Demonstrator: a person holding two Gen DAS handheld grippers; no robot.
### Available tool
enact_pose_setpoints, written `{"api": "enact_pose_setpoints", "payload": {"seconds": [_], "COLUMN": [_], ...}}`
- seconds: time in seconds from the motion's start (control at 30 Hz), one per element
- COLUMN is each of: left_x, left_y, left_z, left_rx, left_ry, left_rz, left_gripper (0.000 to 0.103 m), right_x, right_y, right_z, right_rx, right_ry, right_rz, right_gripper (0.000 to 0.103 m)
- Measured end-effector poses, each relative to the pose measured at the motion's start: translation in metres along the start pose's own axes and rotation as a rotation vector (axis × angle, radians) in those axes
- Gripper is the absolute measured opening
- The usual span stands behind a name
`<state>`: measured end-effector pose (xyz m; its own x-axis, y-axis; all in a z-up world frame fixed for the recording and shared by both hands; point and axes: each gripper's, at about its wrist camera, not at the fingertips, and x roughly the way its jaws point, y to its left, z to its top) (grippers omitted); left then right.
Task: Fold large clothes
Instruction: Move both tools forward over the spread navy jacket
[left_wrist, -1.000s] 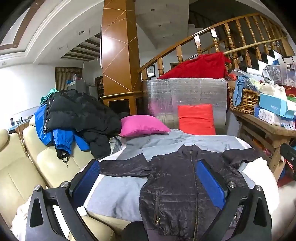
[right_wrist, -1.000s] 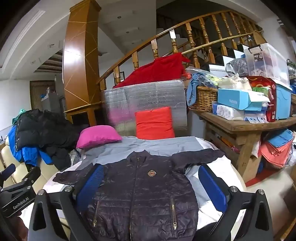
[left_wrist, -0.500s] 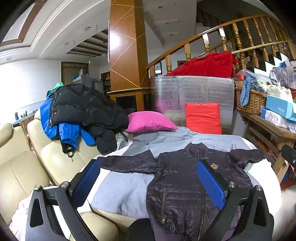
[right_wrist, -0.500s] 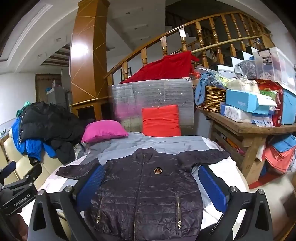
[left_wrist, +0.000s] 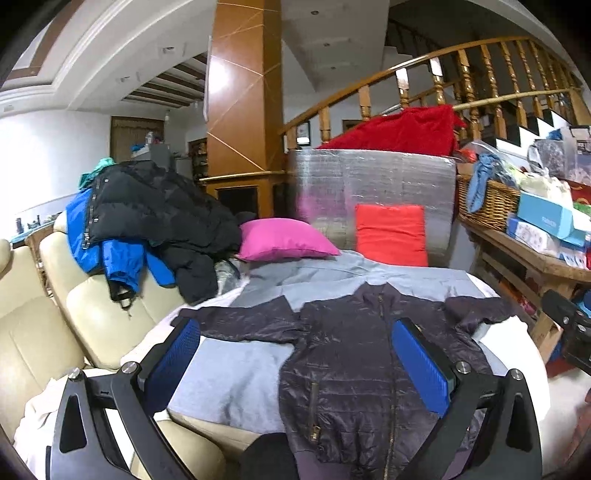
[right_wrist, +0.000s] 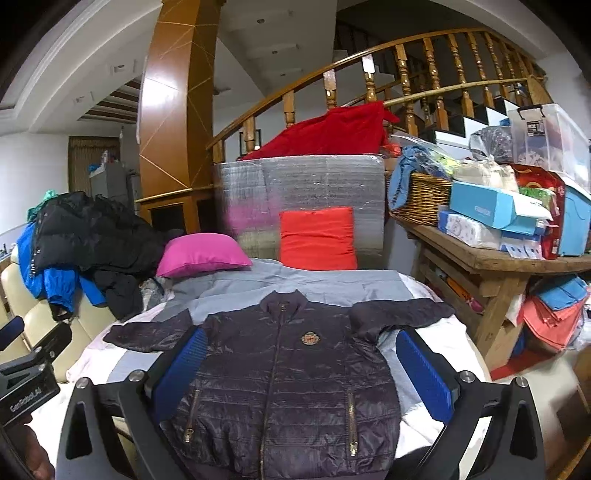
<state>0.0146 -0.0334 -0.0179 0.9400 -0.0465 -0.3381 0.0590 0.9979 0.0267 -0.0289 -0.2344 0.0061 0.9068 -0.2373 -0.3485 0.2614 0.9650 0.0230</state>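
A dark quilted zip jacket lies flat, front up, sleeves spread, on a grey and white covered surface. It also shows in the left wrist view. My left gripper is open and empty, held above the jacket's left side and left sleeve. My right gripper is open and empty, held above the jacket's chest. Both have blue pads. The left gripper's body shows at the left edge of the right wrist view.
A cream sofa with piled black and blue coats stands to the left. Pink and red cushions lie at the far end. A wooden table with boxes and a basket stands to the right.
Both views have drifted slightly: the jacket sits a little further right in each frame than before. Both grippers stay open and empty. The jacket has not moved.
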Motion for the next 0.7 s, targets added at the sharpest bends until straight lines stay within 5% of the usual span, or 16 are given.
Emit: {"api": "enact_pose_setpoints", "payload": {"seconds": [0.7], "left_x": [0.035], "left_y": [-0.073], "left_z": [-0.004], "left_rx": [0.099], "left_ry": [0.069], "left_rz": [-0.083], "left_gripper": [0.103], "right_x": [0.037], "right_y": [-0.085], "right_z": [-0.018], "right_rx": [0.12], "right_ry": [0.081], "right_rz": [-0.124], "right_gripper": [0.103]}}
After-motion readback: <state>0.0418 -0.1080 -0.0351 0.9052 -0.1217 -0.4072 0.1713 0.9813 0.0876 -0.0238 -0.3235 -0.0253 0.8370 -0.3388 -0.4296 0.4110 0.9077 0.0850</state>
